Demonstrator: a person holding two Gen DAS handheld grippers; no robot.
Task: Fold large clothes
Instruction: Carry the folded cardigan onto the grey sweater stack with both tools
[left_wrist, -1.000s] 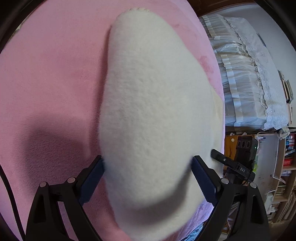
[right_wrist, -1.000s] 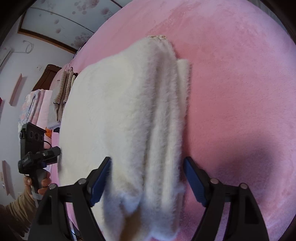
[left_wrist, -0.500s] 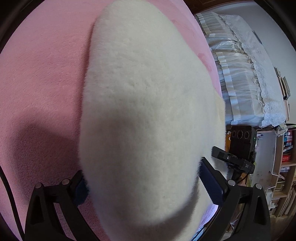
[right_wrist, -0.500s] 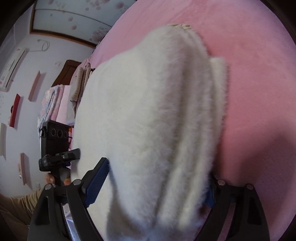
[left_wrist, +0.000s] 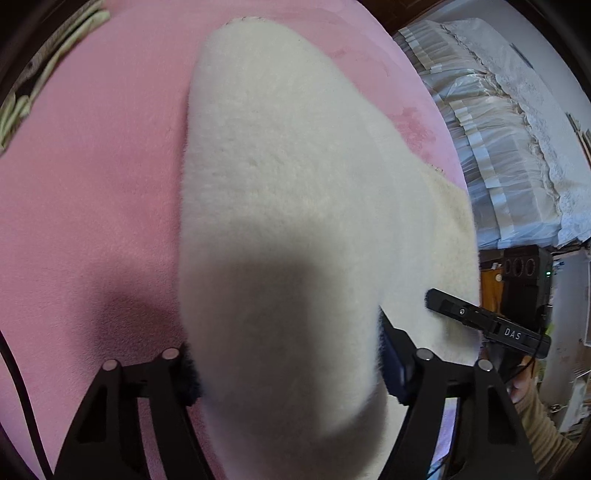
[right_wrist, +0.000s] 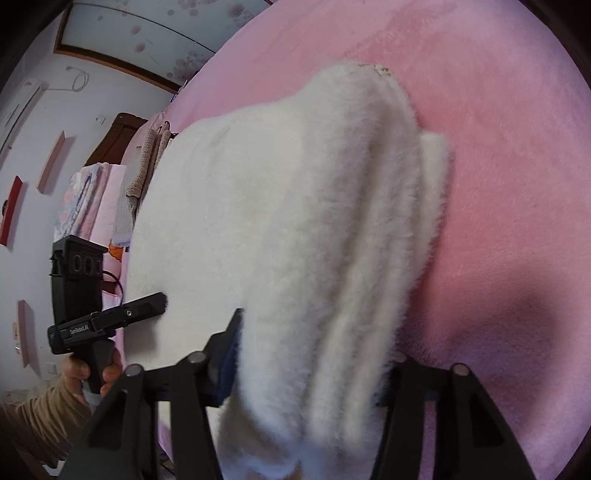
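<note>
Work surface: a pink plush bed cover (left_wrist: 92, 177) fills most of both wrist views and carries the soft shadows of your tools. Room, left wrist view: a white frilled bedspread (left_wrist: 509, 147) lies beyond the cover's right edge, and folded pale-green cloth (left_wrist: 48, 66) sits at the upper left rim. Room, right wrist view: a pale wall with small pink and red panels (right_wrist: 33, 192), a dark wooden headboard (right_wrist: 114, 136), and a stack of folded knitwear and pink linens (right_wrist: 122, 192) beside the cover's far left edge.

Task item: a white fleece garment (left_wrist: 288, 206) rests on the cover, its far end tapering to a rounded tip with a small beige trim (right_wrist: 376, 69). The pile is thick and fluffy; in the right wrist view it gathers into long lengthwise folds (right_wrist: 369, 229).

Tools: your left gripper (left_wrist: 286, 369) has its blue-padded jaws clamped against the garment's near end, which bulges up between them. Your right gripper (right_wrist: 310, 373) likewise pinches a bunched section of the same near edge. Each tool also appears in the other's view, held in a hand (right_wrist: 88, 373) with a tan sleeve.
</note>
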